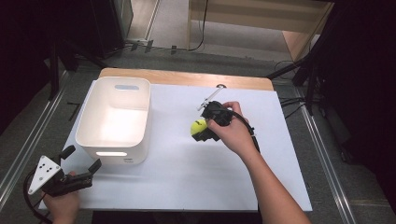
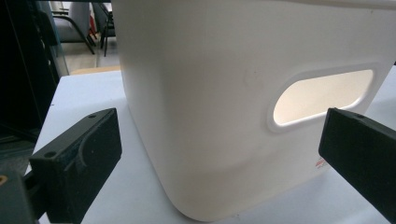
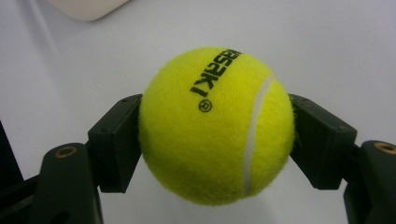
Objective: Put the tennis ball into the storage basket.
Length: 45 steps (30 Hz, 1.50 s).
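Note:
A yellow tennis ball (image 3: pixel 217 126) with black lettering sits clamped between both black jaws of my right gripper (image 3: pixel 217 140), just above the white tabletop. From above, that ball (image 1: pixel 199 126) and the right gripper (image 1: pixel 201 130) hang over the middle of the table, right of the white bin (image 1: pixel 93 116). My left gripper (image 1: pixel 84 158) rests at the near left corner, jaws wide apart and holding nothing. Its own camera faces the bin's near wall (image 2: pixel 210 116) and oval handle slot (image 2: pixel 322 95); the left gripper (image 2: pixel 224 154) stays short of the wall.
The white table sheet (image 1: pixel 187 172) has a wooden strip (image 1: pixel 187 77) along its far edge. A small white rod (image 1: pixel 205 101) sticks out beside the right gripper. Metal rails (image 1: pixel 28 140) and dark stands flank the table.

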{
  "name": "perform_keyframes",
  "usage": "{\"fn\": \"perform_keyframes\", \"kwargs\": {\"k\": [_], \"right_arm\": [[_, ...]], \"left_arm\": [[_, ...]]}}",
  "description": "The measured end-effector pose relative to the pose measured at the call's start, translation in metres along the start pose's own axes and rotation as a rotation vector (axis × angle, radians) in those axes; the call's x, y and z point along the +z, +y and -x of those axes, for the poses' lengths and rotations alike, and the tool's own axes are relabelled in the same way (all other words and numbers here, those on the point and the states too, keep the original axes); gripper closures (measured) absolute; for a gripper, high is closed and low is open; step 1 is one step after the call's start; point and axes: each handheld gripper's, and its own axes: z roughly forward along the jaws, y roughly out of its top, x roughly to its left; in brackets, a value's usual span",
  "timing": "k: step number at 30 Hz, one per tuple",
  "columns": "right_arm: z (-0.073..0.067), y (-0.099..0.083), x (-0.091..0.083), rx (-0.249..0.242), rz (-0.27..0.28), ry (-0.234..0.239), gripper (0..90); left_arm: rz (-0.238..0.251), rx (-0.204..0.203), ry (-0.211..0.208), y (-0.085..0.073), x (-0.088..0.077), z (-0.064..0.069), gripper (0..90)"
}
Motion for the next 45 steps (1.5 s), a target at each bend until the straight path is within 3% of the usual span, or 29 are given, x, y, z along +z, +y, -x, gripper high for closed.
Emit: {"fn": "perform_keyframes", "kwargs": {"k": [29,45], "right_arm": [[-0.020,0.054,-0.003,-0.114,-0.011,0.028,24.2],[-0.031,0.071,-0.008,-0.131,0.025,0.048,24.3]], "left_arm": [[-0.010,0.011,-0.017,0.000,0.002,0.001,0.0],[-0.013,0.011,-0.017,0.001,0.003,0.001,0.0]]}}
